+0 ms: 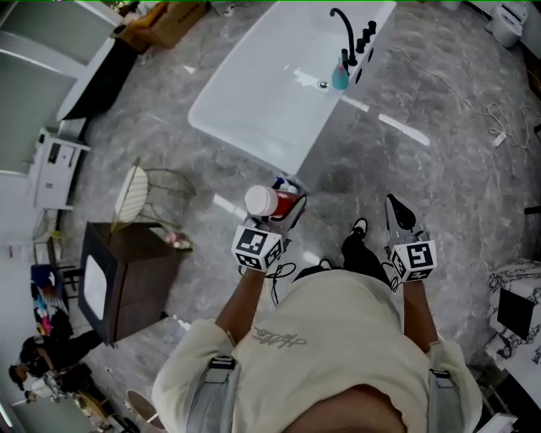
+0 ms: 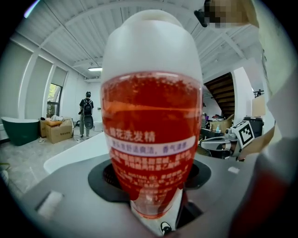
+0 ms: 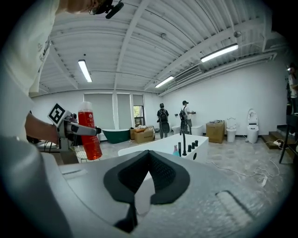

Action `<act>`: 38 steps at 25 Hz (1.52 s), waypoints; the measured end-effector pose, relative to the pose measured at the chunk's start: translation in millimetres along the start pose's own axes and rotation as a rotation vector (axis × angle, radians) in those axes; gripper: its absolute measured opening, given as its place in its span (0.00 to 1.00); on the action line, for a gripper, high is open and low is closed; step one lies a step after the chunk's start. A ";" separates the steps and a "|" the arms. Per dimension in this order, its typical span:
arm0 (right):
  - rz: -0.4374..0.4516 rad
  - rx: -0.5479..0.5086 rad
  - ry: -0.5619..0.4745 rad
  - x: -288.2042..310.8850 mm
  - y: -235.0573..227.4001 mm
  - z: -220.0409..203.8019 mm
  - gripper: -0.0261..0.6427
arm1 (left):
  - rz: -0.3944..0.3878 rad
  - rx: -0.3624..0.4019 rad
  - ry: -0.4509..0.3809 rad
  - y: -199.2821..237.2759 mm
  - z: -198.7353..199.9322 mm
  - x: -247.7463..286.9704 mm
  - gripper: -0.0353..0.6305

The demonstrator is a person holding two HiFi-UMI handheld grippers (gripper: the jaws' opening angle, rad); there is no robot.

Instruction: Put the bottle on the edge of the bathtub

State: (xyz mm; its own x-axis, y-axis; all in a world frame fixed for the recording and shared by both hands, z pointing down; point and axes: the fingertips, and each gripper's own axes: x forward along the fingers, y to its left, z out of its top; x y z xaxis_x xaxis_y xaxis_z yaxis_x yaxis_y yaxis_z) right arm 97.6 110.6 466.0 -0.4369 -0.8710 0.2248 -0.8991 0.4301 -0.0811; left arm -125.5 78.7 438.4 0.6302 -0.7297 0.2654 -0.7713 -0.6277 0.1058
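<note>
Two tools are in play. The left tool [image 1: 283, 210] is clamped across the middle of the bottle [image 1: 272, 201], its jaws set wide and pressing on the printed label band. The right tool [image 1: 400, 213] carries nothing, and its jaws are closed together. In the head view it hangs at about three o'clock from the left one, well apart.

The bottle stands roughly upright in the grip, with its white cap [image 1: 260, 200] on top and red liquid filling nearly all of the clear body. It is in the air over the grey floor [image 1: 439, 169], not yet at the bathtub [image 1: 254, 145], which lies at about twelve o'clock from the left tool. On the tub's far edge, at about one o'clock, stand a black tap [image 1: 342, 25] and a small teal bottle [image 1: 341, 78].

So full, the bottle is probably fairly heavy for its size, and the liquid will likely slosh if it is swung. The walls look like smooth plastic, stiff enough to hold yet likely to give under a hard squeeze, and slippery where the label is glossy. It seems unlikely to break. The present hold, mid-body on the label, looks sensible, since it keeps the weight balanced and leaves the base free to meet the glossy rim flat.
</note>
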 end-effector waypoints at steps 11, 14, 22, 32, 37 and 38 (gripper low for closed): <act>0.106 -0.031 0.012 78.3 -88.9 23.0 0.04 | 0.025 -0.051 -0.050 -1.1 47.7 101.7 0.50; 0.127 -0.033 0.028 89.2 -97.2 18.0 0.04 | 0.032 -0.059 -0.036 0.3 44.9 113.9 0.50; 0.155 -0.003 0.071 109.3 -98.1 10.0 0.04 | 0.062 -0.091 0.012 22.9 33.7 126.9 0.50; 0.081 0.000 0.103 152.9 -121.0 26.0 0.04 | 0.046 -0.018 0.026 80.7 28.4 169.8 0.50; 0.081 -0.103 0.122 189.9 -120.6 50.2 0.04 | 0.028 -0.028 0.049 116.7 22.2 199.6 0.50; 0.078 -0.116 0.128 196.7 -121.1 51.8 0.04 | 0.022 -0.032 0.056 123.2 19.5 205.7 0.50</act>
State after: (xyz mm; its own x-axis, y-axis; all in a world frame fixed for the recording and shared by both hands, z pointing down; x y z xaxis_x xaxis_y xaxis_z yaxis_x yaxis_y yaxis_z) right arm 119.2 -125.1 469.7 -0.4918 -0.7997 0.3444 -0.8504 0.5261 0.0073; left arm -89.2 -154.1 487.4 0.6076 -0.7265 0.3209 -0.7880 -0.6019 0.1293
